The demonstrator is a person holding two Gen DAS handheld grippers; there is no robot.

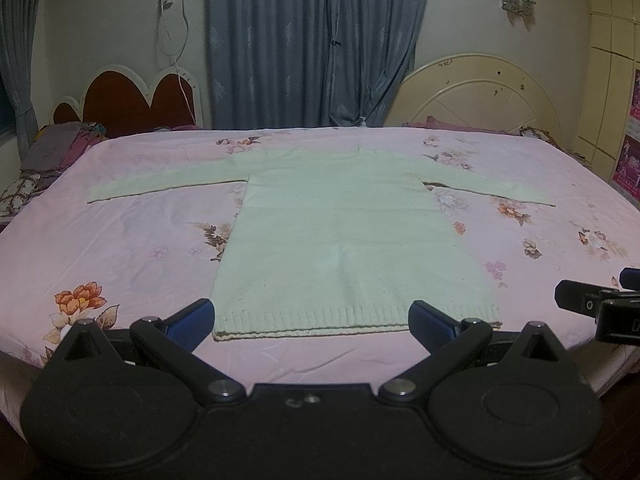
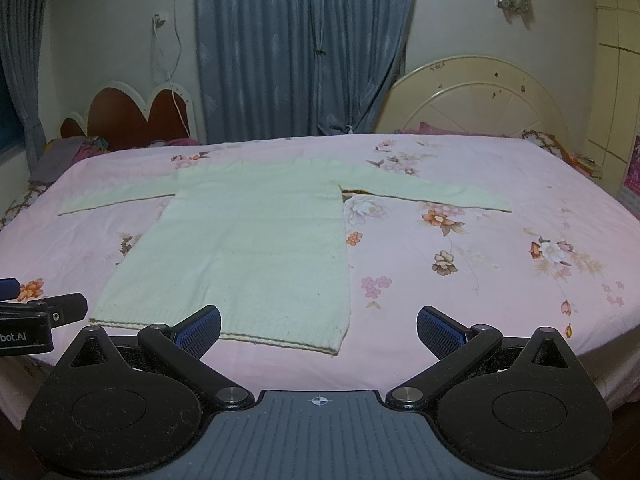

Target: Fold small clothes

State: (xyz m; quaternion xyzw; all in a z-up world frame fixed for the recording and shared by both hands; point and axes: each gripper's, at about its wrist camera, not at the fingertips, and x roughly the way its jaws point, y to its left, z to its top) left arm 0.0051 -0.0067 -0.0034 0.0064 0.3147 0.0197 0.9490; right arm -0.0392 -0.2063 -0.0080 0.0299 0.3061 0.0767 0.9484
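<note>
Pale mint-green knitted long-sleeved sweater [image 1: 352, 236] lies flat and face-up on the pink floral-print bedsheet [image 1: 132, 240], fully spread, no fold made yet. Long axis runs 6 to 12 o'clock from both wrist views: ribbed hem nearest the tongs, neckline at the far end. Both sleeves stretch out sideways, toward 9 and 3 o'clock, forming a T.

Left gripper [image 1: 311, 320]: blue ribbed pads wide apart, holding nothing. Hem sits directly ahead at 12 o'clock, spanning almost exactly the gap between the two pads; whether the pads touch the cloth cannot be told.

Right gripper [image 2: 319, 328]: pads likewise spread, empty. From here the body lies off toward 10–11 o'clock; the hem's right corner [image 2: 336, 346] falls between the pads, just ahead. The right sleeve cuff [image 2: 496, 203] lies at about 1 o'clock, well apart.

Judgement: left gripper is centred on the garment; right gripper is nearer the right edge and right sleeve, so each sleeve suits its own side.

Material: soft knit, fine stitch on the body, vertical ribbing at hem. Likely limp and stretchy; expect sagging when lifted. Sheet is thin, lightly wrinkled, may drag along.
</note>
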